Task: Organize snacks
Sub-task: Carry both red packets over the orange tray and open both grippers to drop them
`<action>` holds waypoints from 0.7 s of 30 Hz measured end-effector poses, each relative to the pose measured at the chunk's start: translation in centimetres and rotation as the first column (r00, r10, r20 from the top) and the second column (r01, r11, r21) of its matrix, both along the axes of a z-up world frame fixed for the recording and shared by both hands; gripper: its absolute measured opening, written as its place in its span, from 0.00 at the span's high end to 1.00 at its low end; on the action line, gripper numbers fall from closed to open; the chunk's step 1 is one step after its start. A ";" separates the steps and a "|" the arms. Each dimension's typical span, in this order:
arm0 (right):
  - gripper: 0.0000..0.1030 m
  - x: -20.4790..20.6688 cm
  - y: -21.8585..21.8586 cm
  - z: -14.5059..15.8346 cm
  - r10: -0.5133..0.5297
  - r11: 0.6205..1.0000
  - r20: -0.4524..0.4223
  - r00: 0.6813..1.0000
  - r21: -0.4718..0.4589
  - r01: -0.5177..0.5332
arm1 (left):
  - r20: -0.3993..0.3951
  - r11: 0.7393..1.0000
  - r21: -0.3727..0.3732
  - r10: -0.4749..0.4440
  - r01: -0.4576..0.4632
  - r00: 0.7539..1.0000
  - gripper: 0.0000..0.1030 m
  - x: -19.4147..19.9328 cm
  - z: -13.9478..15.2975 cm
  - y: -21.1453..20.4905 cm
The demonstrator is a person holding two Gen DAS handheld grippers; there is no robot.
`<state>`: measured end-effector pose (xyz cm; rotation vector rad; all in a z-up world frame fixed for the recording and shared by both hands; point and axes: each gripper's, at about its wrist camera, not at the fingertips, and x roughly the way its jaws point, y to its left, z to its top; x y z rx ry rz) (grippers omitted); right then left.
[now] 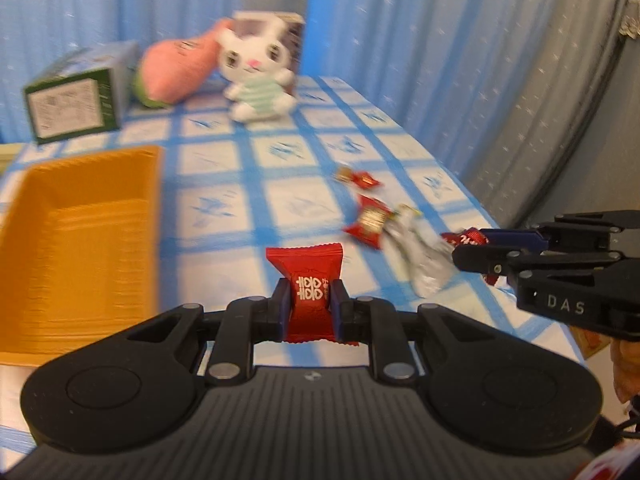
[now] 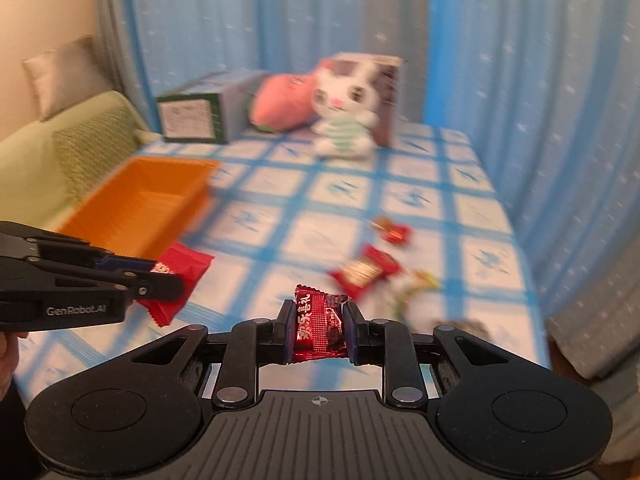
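My left gripper [image 1: 309,300] is shut on a red candy packet with white characters [image 1: 310,280], held above the table right of the orange tray [image 1: 80,240]. It also shows in the right wrist view [image 2: 164,280] with its packet [image 2: 180,270]. My right gripper [image 2: 316,320] is shut on a dark red shiny candy [image 2: 318,326]; it shows at the right of the left wrist view [image 1: 464,248]. Loose snacks lie on the cloth: a small red candy [image 1: 360,178], a red packet [image 1: 370,220] and a silver wrapper [image 1: 420,256].
A blue checked tablecloth [image 1: 280,200] covers the table. At the back stand a green box [image 1: 76,100], a pink plush [image 1: 180,68], a white bunny plush [image 1: 256,76] and a brown box [image 1: 294,32]. Blue curtains hang behind. A green sofa [image 2: 60,148] is at left.
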<state>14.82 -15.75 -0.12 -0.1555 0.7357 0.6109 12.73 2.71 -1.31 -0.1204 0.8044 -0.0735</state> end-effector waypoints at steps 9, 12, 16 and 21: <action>0.76 -1.0 11.6 1.4 0.143 0.988 0.014 0.990 0.064 -0.143 | 0.011 0.989 0.059 0.137 -0.138 0.990 0.82 -2.4 2.3 10.8; 0.76 -1.1 15.1 1.0 0.175 0.983 0.016 0.985 0.060 -0.175 | -0.004 0.983 0.058 0.175 -0.174 0.985 0.82 -2.6 2.0 14.2; 0.76 -0.5 18.7 -0.2 0.188 0.981 -0.001 0.982 0.055 -0.187 | -0.033 0.979 0.057 0.200 -0.198 0.979 0.82 -2.5 1.0 17.8; 0.76 0.3 21.5 -1.8 0.182 0.982 -0.041 0.982 0.050 -0.180 | -0.058 0.977 0.055 0.207 -0.204 0.977 0.82 -1.8 -0.4 20.1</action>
